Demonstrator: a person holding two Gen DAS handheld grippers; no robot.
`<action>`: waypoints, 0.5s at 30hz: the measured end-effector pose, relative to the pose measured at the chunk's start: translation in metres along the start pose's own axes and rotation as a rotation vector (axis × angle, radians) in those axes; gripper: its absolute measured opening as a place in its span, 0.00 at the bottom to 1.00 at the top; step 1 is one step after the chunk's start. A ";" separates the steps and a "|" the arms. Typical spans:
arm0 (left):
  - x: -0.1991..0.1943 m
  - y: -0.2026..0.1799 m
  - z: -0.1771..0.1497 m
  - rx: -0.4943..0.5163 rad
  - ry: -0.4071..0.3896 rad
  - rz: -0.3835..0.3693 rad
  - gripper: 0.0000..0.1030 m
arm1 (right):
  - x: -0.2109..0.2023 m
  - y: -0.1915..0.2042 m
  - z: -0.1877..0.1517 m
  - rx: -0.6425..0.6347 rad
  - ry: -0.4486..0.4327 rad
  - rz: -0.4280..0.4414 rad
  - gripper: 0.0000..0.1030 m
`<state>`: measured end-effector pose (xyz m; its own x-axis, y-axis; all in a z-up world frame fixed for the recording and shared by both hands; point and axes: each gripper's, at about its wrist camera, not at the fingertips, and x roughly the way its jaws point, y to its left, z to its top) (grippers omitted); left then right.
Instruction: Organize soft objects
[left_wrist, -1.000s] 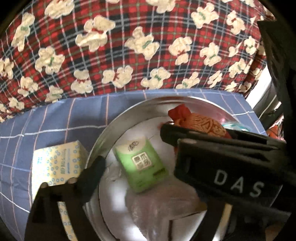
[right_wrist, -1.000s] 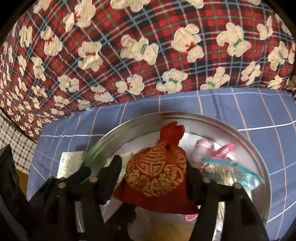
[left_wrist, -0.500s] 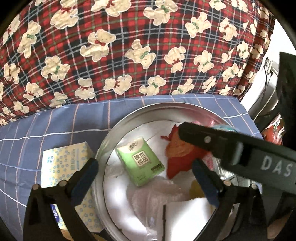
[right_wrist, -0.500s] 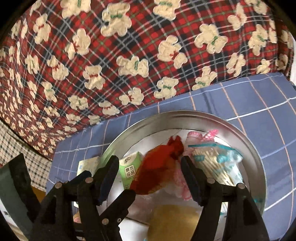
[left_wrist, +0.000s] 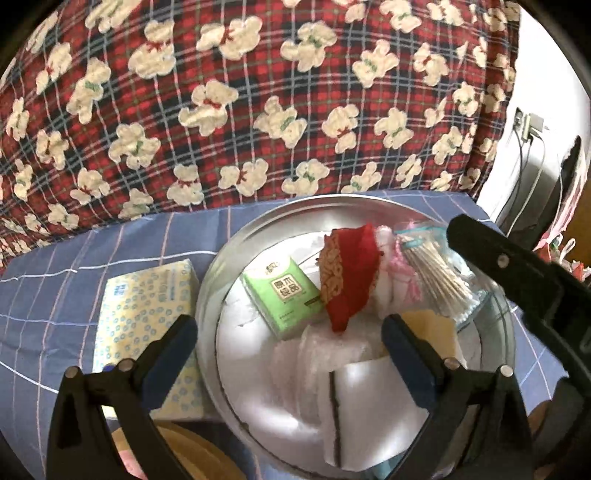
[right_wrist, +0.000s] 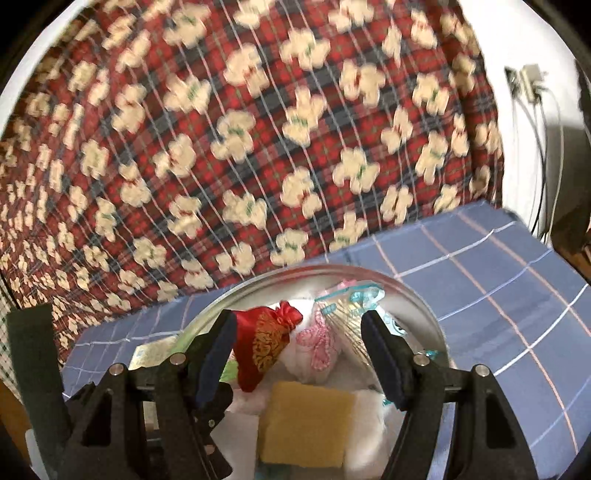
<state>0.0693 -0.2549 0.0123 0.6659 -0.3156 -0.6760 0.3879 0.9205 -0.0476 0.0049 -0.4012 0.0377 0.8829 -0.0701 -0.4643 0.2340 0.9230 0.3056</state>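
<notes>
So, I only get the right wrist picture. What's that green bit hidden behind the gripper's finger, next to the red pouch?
Observer: A green tissue pack, lying flat in the metal tray and touching the red pouch.
Visitor: And the pale yellow corner outside the tray?
Observer: A yellow tissue box with blue rings, on the blue checked cloth right beside the tray's rim.
Visitor: Is the other gripper holding anything?
Observer: No. The left gripper is open above the tray and grips nothing.

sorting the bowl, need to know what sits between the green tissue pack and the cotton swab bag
The red pouch and a pink-and-white knit piece lie between the green tissue pack and the cotton swab bag, seen in the left wrist view.
</notes>
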 end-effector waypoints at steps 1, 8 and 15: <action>-0.004 -0.001 -0.002 0.007 -0.015 0.002 0.98 | -0.009 0.001 -0.003 0.001 -0.042 -0.003 0.70; -0.035 -0.005 -0.021 0.043 -0.168 0.034 0.99 | -0.063 0.004 -0.031 -0.044 -0.330 -0.080 0.86; -0.064 -0.005 -0.045 0.053 -0.334 0.083 0.99 | -0.093 0.017 -0.058 -0.140 -0.454 -0.092 0.88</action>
<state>-0.0038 -0.2293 0.0223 0.8649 -0.3063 -0.3977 0.3506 0.9356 0.0420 -0.0971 -0.3576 0.0381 0.9567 -0.2837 -0.0647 0.2904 0.9449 0.1512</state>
